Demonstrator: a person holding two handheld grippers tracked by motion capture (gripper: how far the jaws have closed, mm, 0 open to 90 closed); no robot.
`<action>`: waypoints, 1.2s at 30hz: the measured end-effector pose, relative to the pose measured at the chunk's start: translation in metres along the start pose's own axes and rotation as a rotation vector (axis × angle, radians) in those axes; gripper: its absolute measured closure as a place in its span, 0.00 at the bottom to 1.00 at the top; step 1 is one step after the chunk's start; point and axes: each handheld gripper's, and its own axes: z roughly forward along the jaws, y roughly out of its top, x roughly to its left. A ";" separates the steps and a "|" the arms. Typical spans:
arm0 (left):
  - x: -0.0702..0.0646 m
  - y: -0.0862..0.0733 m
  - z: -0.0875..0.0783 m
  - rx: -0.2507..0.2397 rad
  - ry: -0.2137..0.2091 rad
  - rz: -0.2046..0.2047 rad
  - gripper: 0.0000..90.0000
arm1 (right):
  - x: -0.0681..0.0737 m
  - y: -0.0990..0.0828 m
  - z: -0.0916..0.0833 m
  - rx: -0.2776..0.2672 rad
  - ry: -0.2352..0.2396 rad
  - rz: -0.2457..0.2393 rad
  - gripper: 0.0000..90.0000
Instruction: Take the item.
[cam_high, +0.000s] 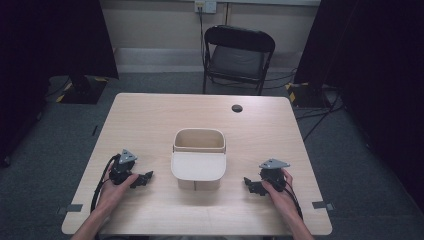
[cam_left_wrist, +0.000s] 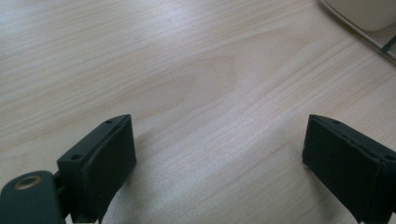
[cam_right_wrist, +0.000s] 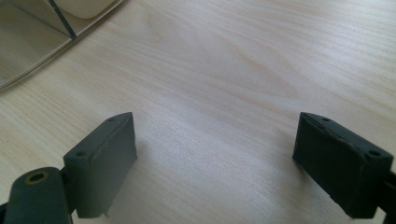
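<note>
Both grippers sit low on the light wooden table (cam_high: 150, 120), one on each side of a beige lidded bin (cam_high: 198, 159) that stands at the table's middle, nearer the person's edge. Left gripper (cam_high: 146, 178) jaws spread wide, nothing between them, bare wood grain under them in the left gripper view; right gripper (cam_high: 248, 184) same, jaws apart and empty, pointing in toward the bin. The bin's pale lid (cam_high: 198, 166) looks tipped forward over the front, with the back of the container open, though I can't tell how it hinges or whether it is loose. The bin's corner shows at the top right of the left gripper view (cam_left_wrist: 364, 11), and its rim with a thin metal bar shows at the top left of the right gripper view (cam_right_wrist: 60, 21). Risks as I judge them: the bin looks light, so a one-sided push from either gripper probably slides or spins it instead of gripping it; a smooth curved wall gives flat pads little bite, so a pinch may slip off; grabbing the lid alone could flip it or tip the bin toward the near table edge. The two grippers closing in unevenly could skew it. A folding chair (cam_high: 239, 55) and a cable grommet (cam_high: 237, 108) stand well away, no hazard.
</note>
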 end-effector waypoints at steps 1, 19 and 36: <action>0.000 0.000 0.000 0.000 0.001 0.001 0.10 | 0.000 0.000 0.000 0.000 0.000 0.000 0.14; 0.004 0.000 -0.005 -0.008 -0.007 -0.029 0.20 | 0.000 0.000 0.000 0.000 0.000 -0.001 0.14; -0.005 0.010 -0.018 -0.081 -0.078 -0.010 0.20 | 0.000 0.000 0.000 0.001 -0.005 0.004 0.13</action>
